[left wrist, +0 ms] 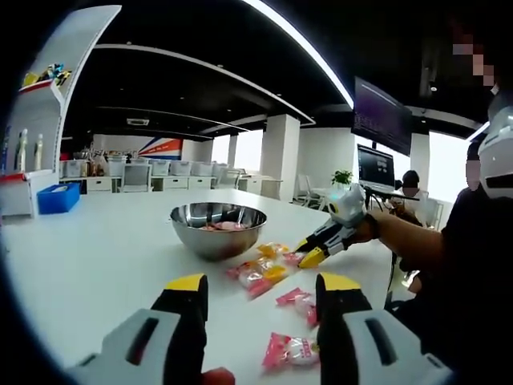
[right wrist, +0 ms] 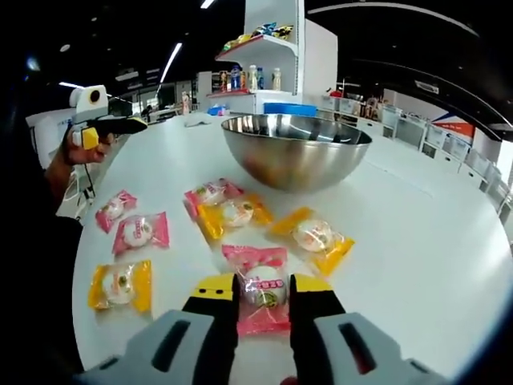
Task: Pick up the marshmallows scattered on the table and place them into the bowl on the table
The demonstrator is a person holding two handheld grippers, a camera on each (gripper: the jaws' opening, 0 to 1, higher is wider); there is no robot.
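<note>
White counter [right wrist: 417,241] in an open office carries the scene. Right gripper [right wrist: 264,295] has its jaws set close either side of a pink-wrapped marshmallow [right wrist: 263,290] lying on the counter. Around it lie more marshmallows, pink [right wrist: 140,231] and yellow [right wrist: 314,237]. Beyond stands the steel bowl [right wrist: 295,149]. Left gripper [left wrist: 263,298] hovers with jaws spread above pink marshmallows [left wrist: 298,303].
</note>
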